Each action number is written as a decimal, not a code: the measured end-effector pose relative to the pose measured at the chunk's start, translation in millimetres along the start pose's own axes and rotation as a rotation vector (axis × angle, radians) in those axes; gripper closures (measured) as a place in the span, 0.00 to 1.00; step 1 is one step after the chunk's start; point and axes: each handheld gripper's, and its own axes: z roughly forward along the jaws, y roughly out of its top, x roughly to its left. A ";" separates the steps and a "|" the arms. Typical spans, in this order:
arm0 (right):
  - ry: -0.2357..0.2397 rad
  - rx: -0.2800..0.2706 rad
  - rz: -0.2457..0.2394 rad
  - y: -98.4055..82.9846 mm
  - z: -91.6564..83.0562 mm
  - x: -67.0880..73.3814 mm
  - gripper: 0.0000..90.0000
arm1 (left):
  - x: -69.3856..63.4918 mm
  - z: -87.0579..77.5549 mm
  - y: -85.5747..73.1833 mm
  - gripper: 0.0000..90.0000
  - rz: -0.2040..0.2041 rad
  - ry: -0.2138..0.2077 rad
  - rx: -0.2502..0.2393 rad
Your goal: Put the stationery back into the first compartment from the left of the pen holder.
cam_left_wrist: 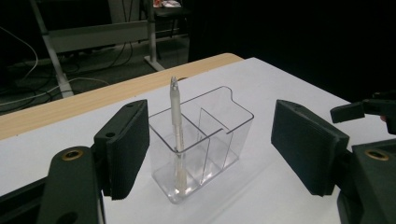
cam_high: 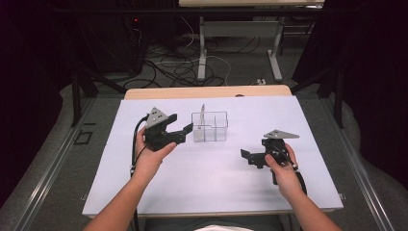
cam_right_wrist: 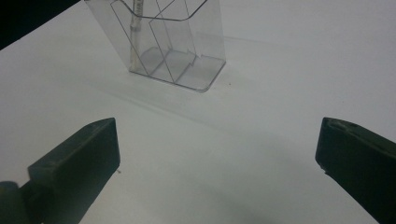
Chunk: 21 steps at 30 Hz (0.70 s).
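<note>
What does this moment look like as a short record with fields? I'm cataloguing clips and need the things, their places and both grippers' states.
table: white top
holder: clear, divided into compartments, upright mid-table
pen: pale, upright in a compartment at the holder's end nearer the left gripper
left gripper: open, nothing between its jaws, just left of the holder
right gripper: open, empty, right of the holder and apart from it

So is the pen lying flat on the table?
No, the pen stands upright in one compartment of the clear organizer.
</note>
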 end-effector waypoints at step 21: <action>-0.008 -0.003 0.022 -1.1 -0.3 -6.1 0.00 | 51.7 -36.8 -51.9 0.00 -0.154 0.120 0.094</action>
